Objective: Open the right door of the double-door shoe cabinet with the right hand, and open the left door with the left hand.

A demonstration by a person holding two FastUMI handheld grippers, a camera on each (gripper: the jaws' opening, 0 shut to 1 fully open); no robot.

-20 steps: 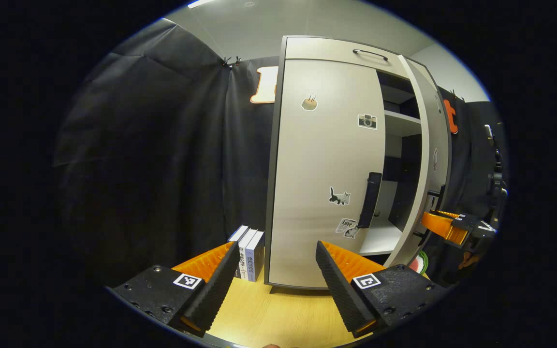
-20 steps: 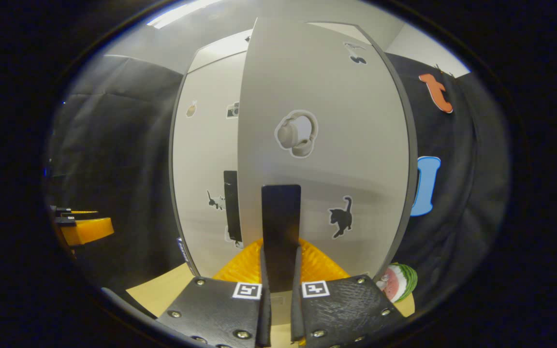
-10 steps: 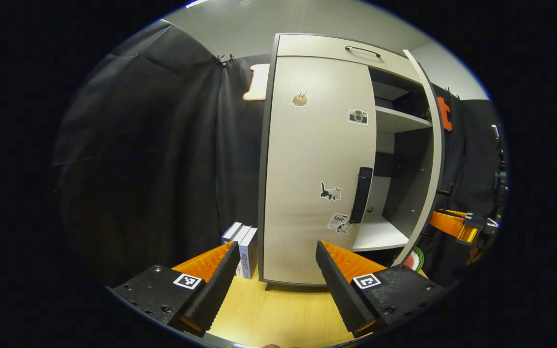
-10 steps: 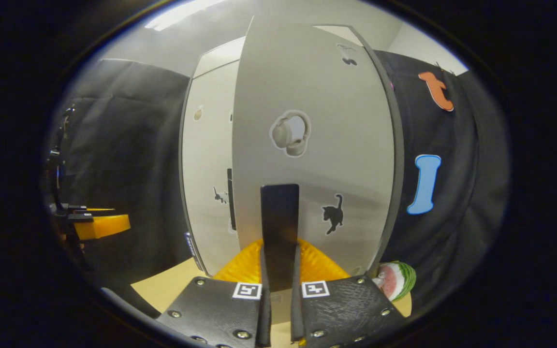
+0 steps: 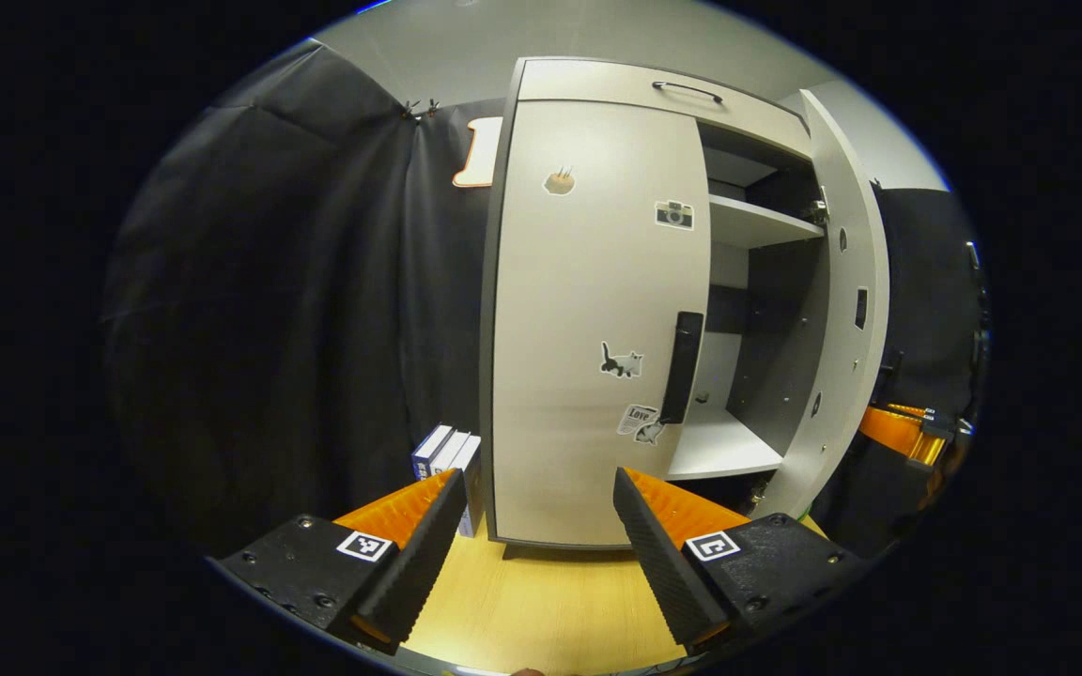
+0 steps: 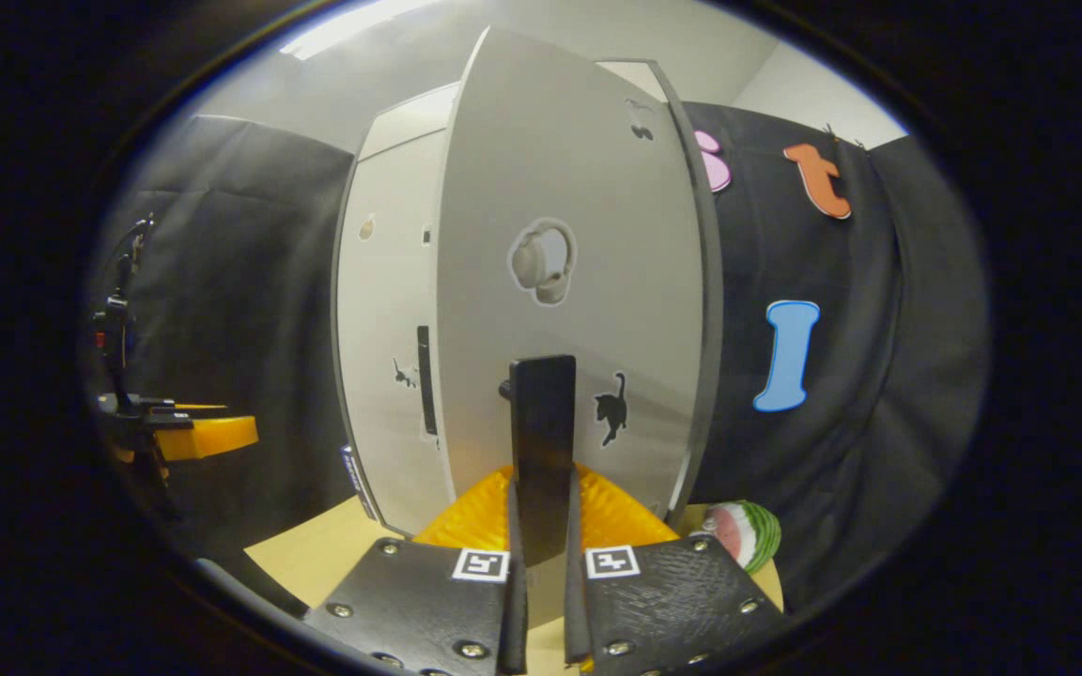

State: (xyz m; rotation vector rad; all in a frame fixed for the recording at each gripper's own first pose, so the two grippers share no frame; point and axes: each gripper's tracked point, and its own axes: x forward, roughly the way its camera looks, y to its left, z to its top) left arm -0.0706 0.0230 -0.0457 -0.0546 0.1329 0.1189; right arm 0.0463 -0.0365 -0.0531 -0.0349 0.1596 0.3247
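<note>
The pale shoe cabinet (image 5: 597, 84) stands on a wooden table. Its left door (image 5: 588, 310) is closed, with a dark vertical handle (image 5: 687, 366) near its right edge. The right door (image 5: 842, 319) is swung out, baring the shelves (image 5: 748, 221) inside. In the right gripper view my right gripper (image 6: 541, 573) is shut on the right door's dark handle (image 6: 541, 441), with the door's front (image 6: 569, 282) facing me. My left gripper (image 5: 532, 554) hangs open in front of the left door, short of it, nothing between its fingers. The right gripper (image 5: 907, 432) also appears past the open door's edge.
Several books (image 5: 447, 465) stand upright on the table (image 5: 541, 601) just left of the cabinet. A watermelon-slice toy (image 6: 743, 530) lies by the cabinet's right foot. Black cloth walls close in behind and on both sides. The left gripper (image 6: 193, 437) shows far left in the right gripper view.
The right door has swung farther open with my right gripper on its handle, baring more of the shelves. My left gripper stayed open, and the cabinet drifted left in its view.
</note>
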